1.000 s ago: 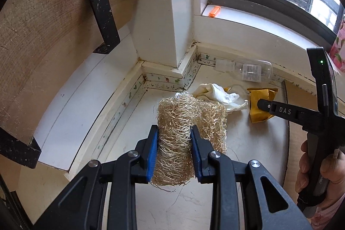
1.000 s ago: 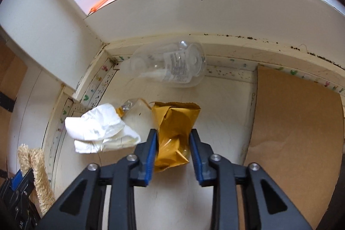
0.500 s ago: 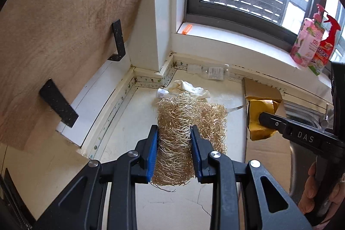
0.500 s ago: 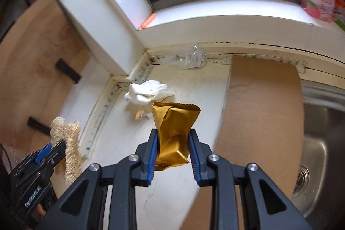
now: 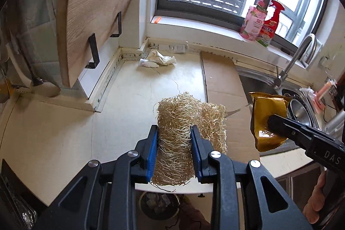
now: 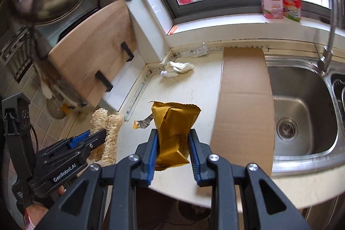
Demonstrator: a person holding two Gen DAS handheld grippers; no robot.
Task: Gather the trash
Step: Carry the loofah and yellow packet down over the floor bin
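1. The left gripper (image 5: 174,139) is clamped on a straw-coloured loofah sponge (image 5: 183,122), which stands up between its blue pads above the counter's front edge.
2. The right gripper (image 6: 173,141) pinches a crumpled yellow snack wrapper (image 6: 173,122), also held off the surface.
3. A crumpled white tissue (image 6: 177,68) and a clear plastic bottle (image 6: 197,51) lie far back in the counter's corner, well apart from both grippers.
4. The cream countertop (image 5: 129,100) carries a cardboard sheet (image 6: 243,100) beside a steel sink (image 6: 301,109); a wooden board (image 5: 92,12) leans at left under the window.
5. A bin (image 5: 159,204) below the counter edge is largely hidden by the left gripper; its contents are unclear.
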